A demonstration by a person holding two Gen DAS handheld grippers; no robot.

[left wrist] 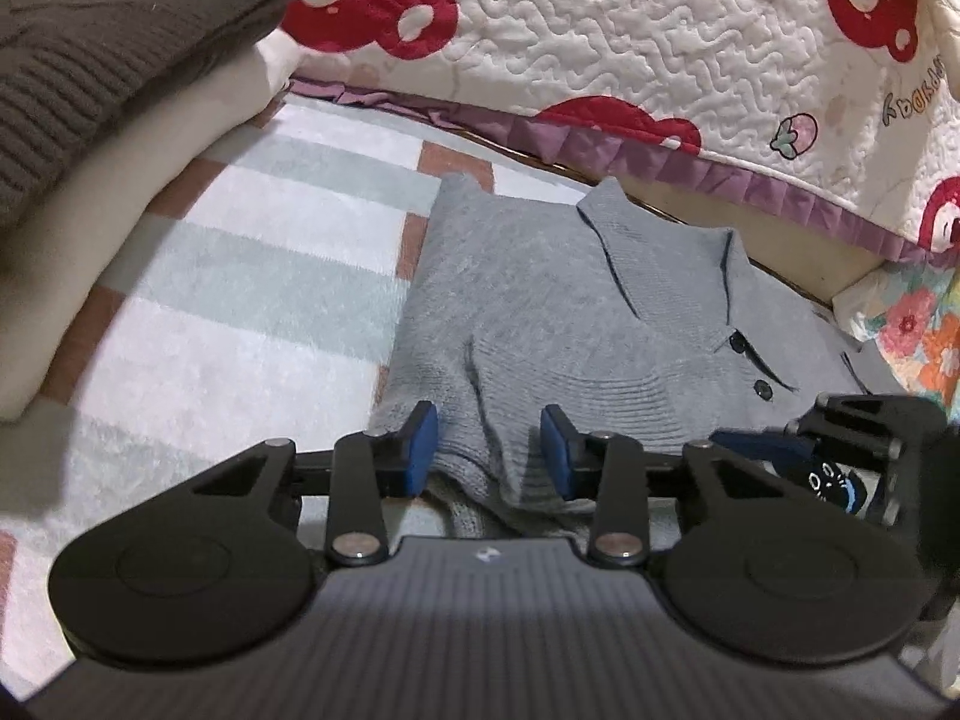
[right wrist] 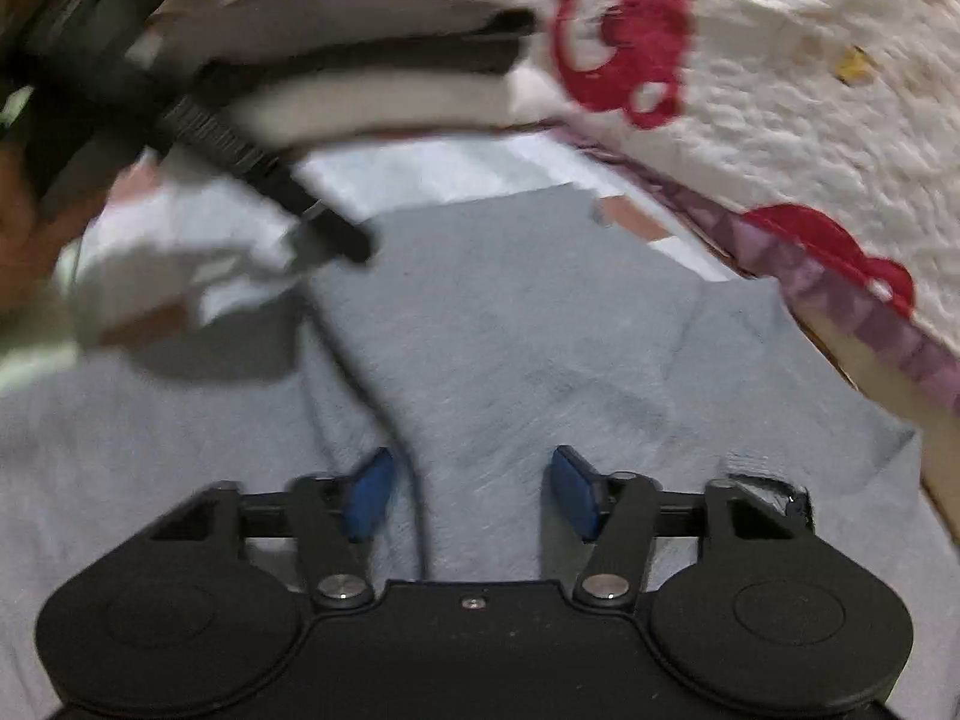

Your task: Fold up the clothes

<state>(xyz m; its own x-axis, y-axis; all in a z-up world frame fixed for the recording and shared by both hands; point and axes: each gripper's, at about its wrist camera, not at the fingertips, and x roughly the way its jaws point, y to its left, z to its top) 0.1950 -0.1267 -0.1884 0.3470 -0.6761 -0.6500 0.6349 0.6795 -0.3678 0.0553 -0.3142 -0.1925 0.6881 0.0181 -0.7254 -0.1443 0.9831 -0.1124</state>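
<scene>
A: Status. Grey knitted polo sweater with dark buttons (left wrist: 540,312) lies flat on the pale green, white and brown striped plush blanket (left wrist: 252,276), collar toward 1 o'clock in the left wrist view, ribbed hem edge at 6 o'clock under the tool.

B: Left gripper (left wrist: 489,450)?

A: Jaws spread, blue pads either side of a raised ridge of knit at the near edge. Nothing pinched yet.

B: Right gripper (right wrist: 468,495)?

A: Also spread, low over the grey fabric, a fold line running between the pads toward 11 o'clock. That view is motion-blurred, so contact is hard to confirm.

B: Handling?

A: My read: soft, limp, fairly thick knit. Light, not fragile, decent friction on rubber pads. It'll stretch and sag if lifted from one point, and the plush underneath may drag it.

B: Grab points?

A: I'd take the ribbed hem or a side seam, both tools at matching spots, pinch the full thickness. Avoid the button placket (left wrist: 750,366) and the collar; they'd skew the fold.

B: Clutter?

A: Stack at 10 o'clock: dark brown ribbed knit garment (left wrist: 102,66) on top of a cream folded one (left wrist: 138,192). White quilted bedspread with red bear prints and purple trim (left wrist: 690,78) from 12 to 3 o'clock.

B: Risk?

A: Catching only one layer, or dragging the blanket along.
</scene>
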